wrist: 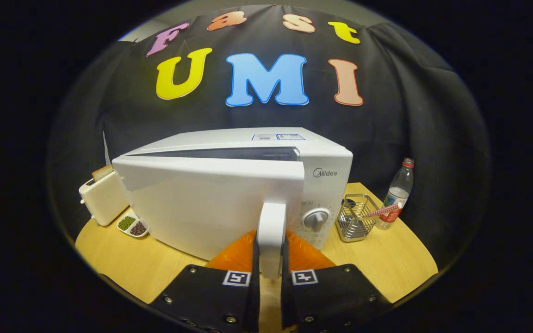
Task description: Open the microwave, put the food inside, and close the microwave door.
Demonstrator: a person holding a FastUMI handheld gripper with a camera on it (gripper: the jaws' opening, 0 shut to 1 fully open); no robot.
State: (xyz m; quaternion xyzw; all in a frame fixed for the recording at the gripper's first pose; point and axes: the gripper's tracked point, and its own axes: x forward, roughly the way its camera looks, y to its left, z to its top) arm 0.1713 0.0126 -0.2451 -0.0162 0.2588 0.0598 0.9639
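Nearest of all, the gripper (271, 270) has its jaws drawn in narrow around the white door handle (271, 231), one finger pressing on each side of that upright bar, so the handle is what they hold. The handle looks like rigid moulded plastic, smooth and probably a little slippery, so I judge a grip across its flat sides, about mid-height as now, to be the sound place to hold; pinching at its very tip would more likely slide off. Behind the fingers lies something orange (303, 256) on the desk (400, 263), partly hidden, and I cannot tell what it is, though it may be the food waiting to go in. The handle belongs to the microwave door (211, 208), a broad stiff white panel swung partly out from the microwave (326, 162), with a dark gap showing along its top edge. A door like this should be light and turn on its left hinge, so it wants a pull along an arc rather than a straight tug, and the oven itself seems heavy enough to stay put. To the right of the door sits the control knob (316, 218). Farther right on the desk stand a wire basket (353, 221) and, just beyond it, a plastic bottle (398, 192). On the far left are a small dish of seeds (132, 225) and a cream toaster (103, 196) with bread in its slot.
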